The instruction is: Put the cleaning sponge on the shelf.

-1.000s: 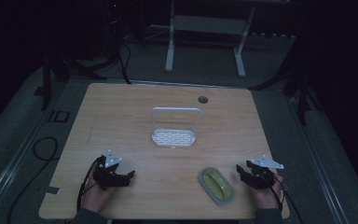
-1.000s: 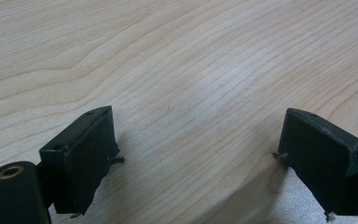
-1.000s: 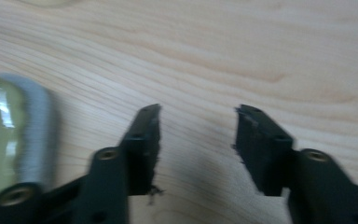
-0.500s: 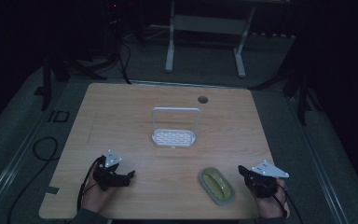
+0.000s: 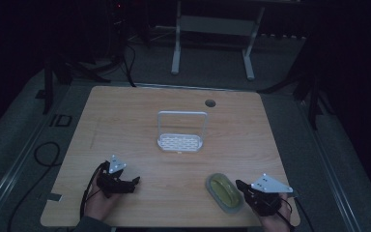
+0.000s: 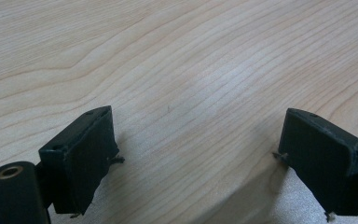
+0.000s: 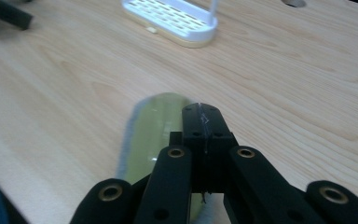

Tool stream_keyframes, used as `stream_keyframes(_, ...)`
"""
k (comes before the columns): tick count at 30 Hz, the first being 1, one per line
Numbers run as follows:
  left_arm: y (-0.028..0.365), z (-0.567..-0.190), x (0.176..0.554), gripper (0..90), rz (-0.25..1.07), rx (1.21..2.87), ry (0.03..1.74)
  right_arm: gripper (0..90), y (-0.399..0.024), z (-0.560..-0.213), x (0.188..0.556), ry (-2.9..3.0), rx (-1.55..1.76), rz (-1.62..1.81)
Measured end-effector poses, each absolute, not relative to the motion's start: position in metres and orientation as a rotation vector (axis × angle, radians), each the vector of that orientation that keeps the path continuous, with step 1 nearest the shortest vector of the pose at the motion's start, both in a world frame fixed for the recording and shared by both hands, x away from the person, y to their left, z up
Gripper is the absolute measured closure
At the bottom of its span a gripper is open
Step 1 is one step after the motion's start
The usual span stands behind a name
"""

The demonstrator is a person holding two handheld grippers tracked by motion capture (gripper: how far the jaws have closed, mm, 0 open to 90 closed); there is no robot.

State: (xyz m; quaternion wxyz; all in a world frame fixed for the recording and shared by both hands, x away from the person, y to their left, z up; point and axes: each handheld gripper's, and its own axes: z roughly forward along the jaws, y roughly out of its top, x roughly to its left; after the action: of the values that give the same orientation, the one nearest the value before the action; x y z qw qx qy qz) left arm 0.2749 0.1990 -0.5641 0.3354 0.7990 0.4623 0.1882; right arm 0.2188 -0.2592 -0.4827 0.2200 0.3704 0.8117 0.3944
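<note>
High view: the right gripper (image 5: 244, 187) sits just beside the yellow-green oval dish (image 5: 225, 191) near the tabletop's (image 5: 125, 116) front edge; nudging it could slide it off.

Left gripper view: jaws stand wide open over bare wood, holding nothing.

Right gripper view: jaws have just been closing and now meet (nothing between them) above the dish (image 7: 151, 135). No writing is readable.
</note>
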Motion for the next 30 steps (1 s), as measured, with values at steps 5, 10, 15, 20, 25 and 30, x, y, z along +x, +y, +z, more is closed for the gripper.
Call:
stream_keyframes(5, 0.199, -0.564, 0.275, 11.0, 0.491, 2.084, 1.207, 90.0, -0.249, -0.482, 0.212, 2.287, 0.971, 1.095)
stream_keyframes(10, 0.199, -0.564, 0.275, 11.0, 0.491, 2.084, 1.207, 90.0, -0.244, -0.488, 0.207, 2.327, 0.956, 1.089)
stream_keyframes(15, 0.199, -0.564, 0.275, 11.0, 0.492, 2.083, 1.208, 90.0, -0.242, -0.493, 0.203, 2.352, 0.964, 1.083)
stream_keyframes(20, 0.198, -0.564, 0.275, 11.0, 0.492, 2.083, 1.210, 90.0, -0.239, -0.501, 0.199, 2.397, 0.957, 1.063)
stream_keyframes(25, 0.198, -0.564, 0.275, 11.0, 0.492, 2.083, 1.210, 90.0, -0.239, -0.508, 0.195, 2.428, 0.956, 1.047)
stream_keyframes(30, 0.198, -0.564, 0.275, 11.0, 0.493, 2.082, 1.211, 90.0, -0.239, -0.514, 0.192, 2.469, 0.942, 1.020)
